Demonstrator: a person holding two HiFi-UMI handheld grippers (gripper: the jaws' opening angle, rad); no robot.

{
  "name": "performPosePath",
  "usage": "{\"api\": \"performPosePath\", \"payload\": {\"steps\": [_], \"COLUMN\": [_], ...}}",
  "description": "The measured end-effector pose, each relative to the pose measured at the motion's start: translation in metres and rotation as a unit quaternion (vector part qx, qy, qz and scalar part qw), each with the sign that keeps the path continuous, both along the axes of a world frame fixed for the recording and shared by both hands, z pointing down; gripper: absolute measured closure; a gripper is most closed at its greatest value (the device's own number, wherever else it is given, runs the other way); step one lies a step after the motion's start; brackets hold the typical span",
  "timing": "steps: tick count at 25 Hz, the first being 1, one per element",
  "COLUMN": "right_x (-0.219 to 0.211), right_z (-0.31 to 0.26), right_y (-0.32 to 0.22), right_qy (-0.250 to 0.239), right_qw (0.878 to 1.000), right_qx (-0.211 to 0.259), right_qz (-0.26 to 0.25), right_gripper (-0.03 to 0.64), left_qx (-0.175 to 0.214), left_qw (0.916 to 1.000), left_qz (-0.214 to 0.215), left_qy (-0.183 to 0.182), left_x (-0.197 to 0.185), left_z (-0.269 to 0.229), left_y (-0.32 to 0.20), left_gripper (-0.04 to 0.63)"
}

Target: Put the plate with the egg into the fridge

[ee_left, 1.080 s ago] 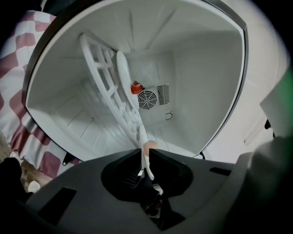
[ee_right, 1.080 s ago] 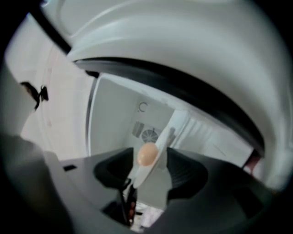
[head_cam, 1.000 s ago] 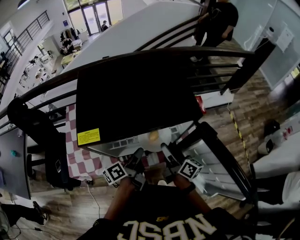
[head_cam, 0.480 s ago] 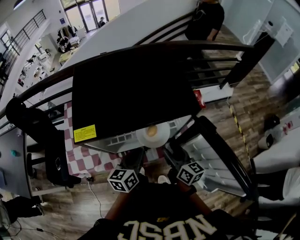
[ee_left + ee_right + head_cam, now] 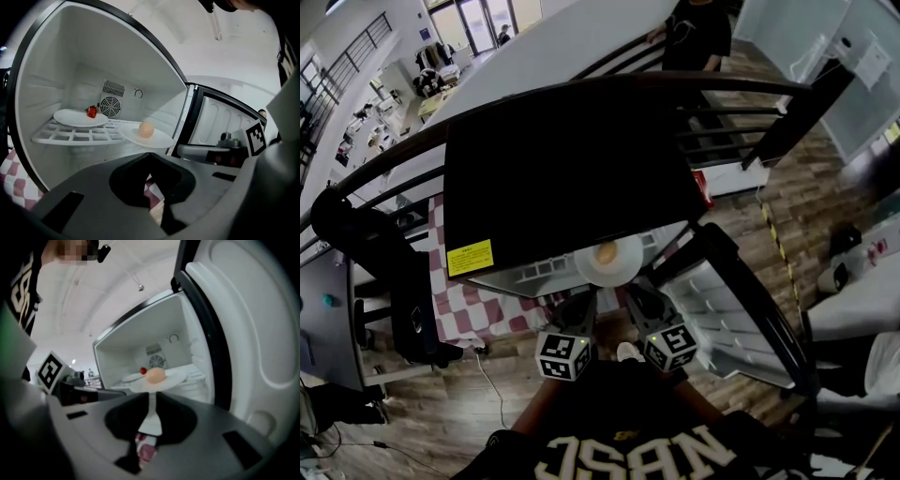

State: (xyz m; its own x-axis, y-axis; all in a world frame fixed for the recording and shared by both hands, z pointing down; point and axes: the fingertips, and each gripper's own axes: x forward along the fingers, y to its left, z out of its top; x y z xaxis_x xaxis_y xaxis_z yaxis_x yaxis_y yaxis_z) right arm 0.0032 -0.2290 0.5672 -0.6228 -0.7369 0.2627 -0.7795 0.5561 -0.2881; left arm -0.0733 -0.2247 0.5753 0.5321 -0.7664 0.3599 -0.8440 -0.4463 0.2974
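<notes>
plate (image 5: 157, 138): round, white, shallow, smooth. It sits at the front right of the fridge shelf, and its near rim sticks out past the shelf front.
egg (image 5: 146, 129): tan, matte, oval, lying mid-plate.
fridge (image 5: 70, 56): small unit with a black flat top and a white moulded plastic liner. There is a round fan grille (image 5: 109, 106) in the back wall.
shelf (image 5: 70, 136): white open grid with square cells.
door (image 5: 253, 324): swung open to the right, white inner panel with rounded moulding and a dark edge seal.
second plate (image 5: 70, 118): white and flat, further back and left on the same shelf. It carries a small glossy red item (image 5: 91, 111) that I can't identify.
left gripper (image 5: 149, 155): grey matte fingers (image 5: 93, 183) clenched tip to tip with nothing in them, sitting short of the plate.
right gripper (image 5: 151, 394): fingers (image 5: 211, 423) have just been closing and are now nearly together, leaving a thin slit. Nothing is gripped. The plate rim lies just past the tips.
cloth (image 5: 459, 314): red and white checks, under the fridge.
floor (image 5: 750, 225): wood planks.
</notes>
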Motion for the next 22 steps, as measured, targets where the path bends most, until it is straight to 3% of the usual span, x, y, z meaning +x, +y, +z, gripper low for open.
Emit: {"api": "performPosePath", "payload": {"steps": [19, 22], "right_x": [-0.009, -0.009], "right_z": [-0.006, -0.004], "right_y": [-0.04, -0.05], "right_qy": [0.005, 0.002], "right_qw": [1.0, 1.0], "right_qx": [0.002, 0.0], "right_qz": [0.013, 0.016], "right_gripper": [0.566, 0.566], "left_qx": [0.006, -0.004], "left_qw": [0.9999, 0.9997], "left_qz": [0.014, 0.011], "left_qy": [0.006, 0.022], "left_x": [0.004, 0.005], "left_z": [-0.009, -0.009], "left_y": [-0.043, -0.054], "left_gripper": [0.574, 0.574]}}
